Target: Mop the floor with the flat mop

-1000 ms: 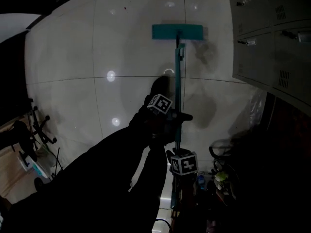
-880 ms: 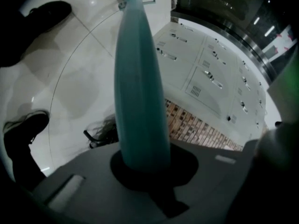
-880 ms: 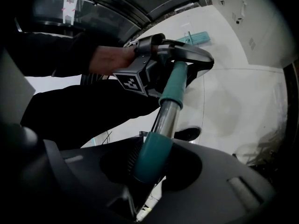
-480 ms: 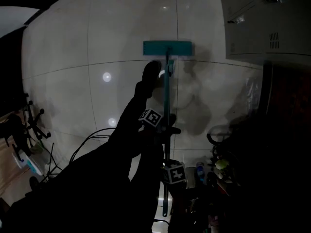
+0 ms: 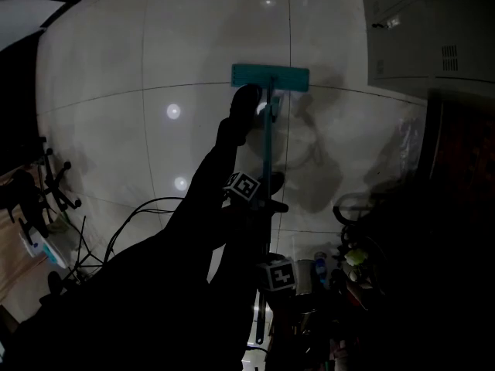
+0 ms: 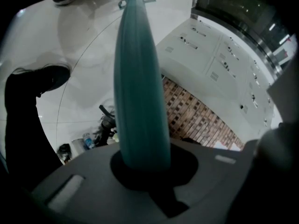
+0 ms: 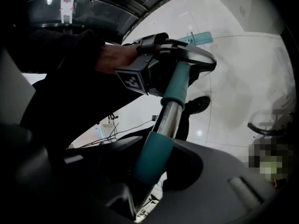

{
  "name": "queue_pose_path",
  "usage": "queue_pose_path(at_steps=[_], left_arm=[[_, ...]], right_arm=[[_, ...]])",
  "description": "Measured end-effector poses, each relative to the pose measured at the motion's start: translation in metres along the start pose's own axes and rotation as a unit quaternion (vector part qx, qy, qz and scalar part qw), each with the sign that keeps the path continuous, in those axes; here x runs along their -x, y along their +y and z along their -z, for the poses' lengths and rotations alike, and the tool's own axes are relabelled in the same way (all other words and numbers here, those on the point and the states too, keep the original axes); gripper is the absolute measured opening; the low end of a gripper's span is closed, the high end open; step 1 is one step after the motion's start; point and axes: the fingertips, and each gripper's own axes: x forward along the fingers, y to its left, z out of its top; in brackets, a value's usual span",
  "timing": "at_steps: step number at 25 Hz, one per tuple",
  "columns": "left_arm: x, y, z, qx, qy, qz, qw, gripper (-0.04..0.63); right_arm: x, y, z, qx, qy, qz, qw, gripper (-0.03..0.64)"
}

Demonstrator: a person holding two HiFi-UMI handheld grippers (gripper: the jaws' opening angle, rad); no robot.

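Note:
The flat mop's teal head (image 5: pixel 270 76) lies flat on the pale tiled floor, just past a tile seam. Its handle (image 5: pixel 267 145) runs straight back toward me. My left gripper (image 5: pixel 267 202) is shut on the handle about halfway down, its marker cube to the left. My right gripper (image 5: pixel 267 284) is shut on the handle lower down, close to my body. In the left gripper view the teal handle (image 6: pixel 140 78) passes up through the shut left gripper (image 6: pixel 142 164). In the right gripper view the right gripper (image 7: pixel 154 167) clamps a teal sleeve, with the left gripper (image 7: pixel 180 62) farther up the handle.
My dark shoe (image 5: pixel 246 103) stands just left of the mop head. Damp grey patches (image 5: pixel 309 168) mark the tiles on the right. Grey lockers (image 5: pixel 418 45) line the far right. Cables (image 5: pixel 131 215) and a chair base (image 5: pixel 54 192) lie at the left, bottles and clutter (image 5: pixel 352 257) at the lower right.
The mop head has slid back toward me, from well beyond the tile seam to just past it, near my shoe. Both grippers kept their hold on the handle.

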Motion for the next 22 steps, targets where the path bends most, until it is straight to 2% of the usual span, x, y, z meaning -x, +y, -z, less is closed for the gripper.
queue_pose_path(at_steps=[6,12,18,22], left_arm=[[0.012,-0.028,-0.046,-0.003,-0.011,0.007,0.9999,0.023],[0.030,-0.075,-0.115,-0.006,-0.019,0.013,0.9997,0.021],[0.057,-0.127,-0.193,-0.003,-0.007,-0.014,0.9999,0.015],[0.086,-0.172,-0.255,-0.014,-0.002,-0.007,0.9999,0.015]], right_arm=[[0.013,-0.001,-0.052,0.000,-0.001,-0.003,1.000,0.114],[0.035,-0.004,-0.130,-0.003,-0.001,-0.002,1.000,0.114],[0.055,-0.001,-0.227,-0.008,-0.017,0.001,1.000,0.114],[0.065,0.000,-0.306,-0.008,-0.032,0.009,0.999,0.114]])
